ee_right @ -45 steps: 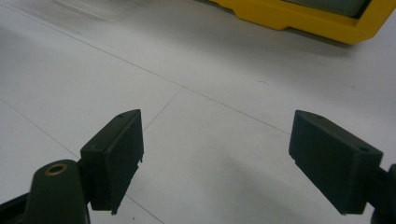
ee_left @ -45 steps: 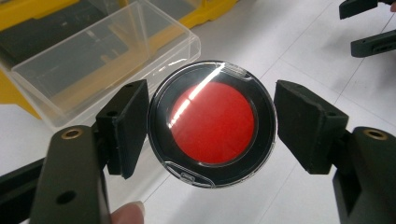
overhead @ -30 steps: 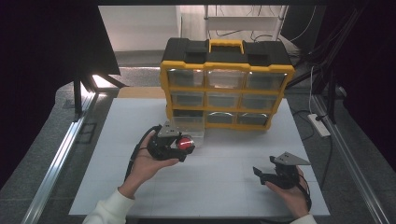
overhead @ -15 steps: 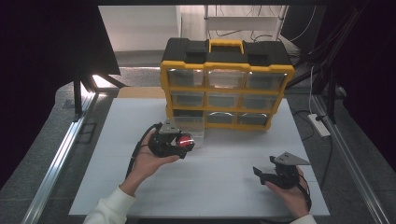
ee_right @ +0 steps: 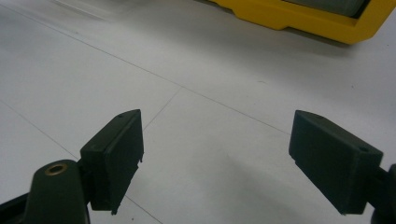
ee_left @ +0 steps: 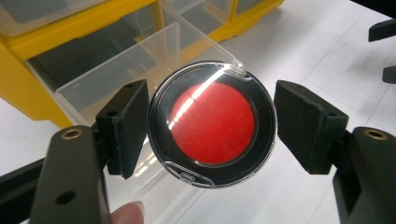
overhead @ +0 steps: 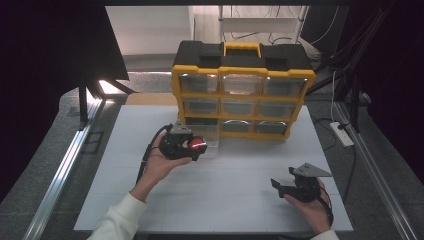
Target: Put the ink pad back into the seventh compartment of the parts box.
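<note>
White tabletop (overhead: 220, 200) carries the yellow organizer (overhead: 242, 90); just before its open clear drawer (ee_left: 135, 60), your left hand-held gripper (ee_left: 212, 123) clamps a red-centred round case (ee_left: 212, 123); your right hand-held gripper (ee_right: 215, 158) gapes wide, well apart.

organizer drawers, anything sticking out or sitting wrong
One thing: on the yellow organizer, the clear drawer at the bottom left is pulled out onto the table while the others sit flush. The left gripper holds a round red case just over it. Nothing looks spilled or damaged.

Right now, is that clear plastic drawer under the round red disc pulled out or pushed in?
Pulled out: the clear plastic drawer juts forward from the yellow organizer.
</note>
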